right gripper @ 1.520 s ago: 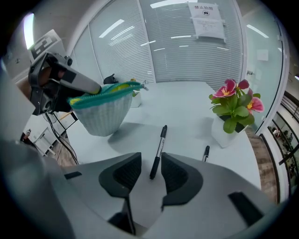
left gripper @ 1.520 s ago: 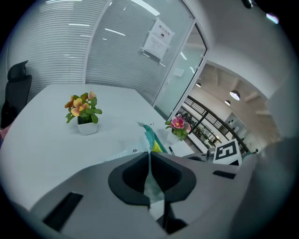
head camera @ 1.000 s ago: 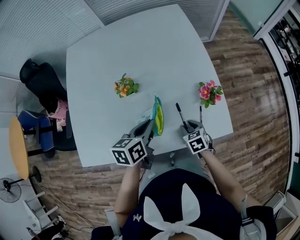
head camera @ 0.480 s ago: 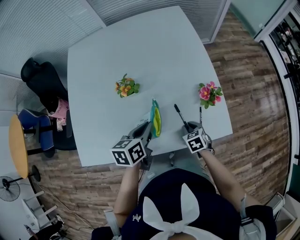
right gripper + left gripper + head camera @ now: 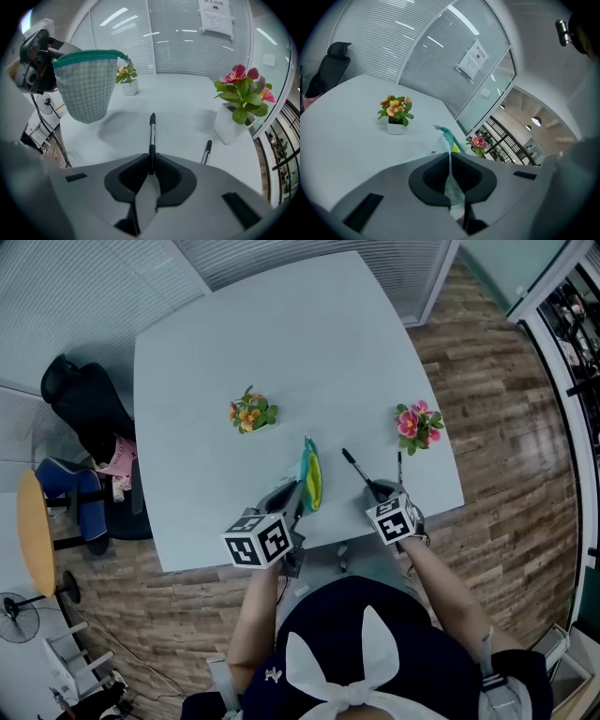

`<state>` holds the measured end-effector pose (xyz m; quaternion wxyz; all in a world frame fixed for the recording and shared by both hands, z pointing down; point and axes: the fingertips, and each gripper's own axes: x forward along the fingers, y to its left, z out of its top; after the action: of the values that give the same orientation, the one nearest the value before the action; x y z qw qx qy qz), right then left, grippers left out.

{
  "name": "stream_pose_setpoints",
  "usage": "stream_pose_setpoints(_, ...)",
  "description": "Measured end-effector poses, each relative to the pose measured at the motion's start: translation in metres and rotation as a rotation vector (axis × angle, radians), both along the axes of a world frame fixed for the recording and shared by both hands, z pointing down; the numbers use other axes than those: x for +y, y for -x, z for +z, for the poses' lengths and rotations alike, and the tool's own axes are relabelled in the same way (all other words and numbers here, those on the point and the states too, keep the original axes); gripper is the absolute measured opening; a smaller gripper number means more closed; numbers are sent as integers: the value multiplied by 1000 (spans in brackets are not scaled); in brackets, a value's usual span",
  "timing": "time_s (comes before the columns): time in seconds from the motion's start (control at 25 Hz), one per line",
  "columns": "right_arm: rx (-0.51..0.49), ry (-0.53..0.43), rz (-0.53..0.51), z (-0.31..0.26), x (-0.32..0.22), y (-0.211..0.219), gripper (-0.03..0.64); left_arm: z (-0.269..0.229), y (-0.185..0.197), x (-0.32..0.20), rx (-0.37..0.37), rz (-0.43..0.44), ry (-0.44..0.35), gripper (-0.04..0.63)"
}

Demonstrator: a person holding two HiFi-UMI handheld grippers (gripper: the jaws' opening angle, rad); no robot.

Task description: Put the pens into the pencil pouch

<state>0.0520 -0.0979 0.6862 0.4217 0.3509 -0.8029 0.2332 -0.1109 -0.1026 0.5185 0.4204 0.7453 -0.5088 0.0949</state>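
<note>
The left hand-held gripper [image 5: 296, 495] is clenched on the pouch [image 5: 312, 474] and holds it above the bench [image 5: 281, 352], mouth open. The right hand-held gripper [image 5: 151, 161] has just been closing its jaws and grasps a pen [image 5: 152, 133] by one end. A second pen [image 5: 206, 151] lies on the bench just to the right.

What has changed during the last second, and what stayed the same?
The fingers of the right gripper have just been closing and now clamp the pen, whose far end swung slightly left. The left gripper keeps holding the pouch; the second pen lies unmoved.
</note>
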Motion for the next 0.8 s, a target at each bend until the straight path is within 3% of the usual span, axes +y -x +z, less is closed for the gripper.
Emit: stream_pose_setpoints(0.8,-105,-99,79,-56,-11,-8,52,-6,5,2,-11,9,-21,31)
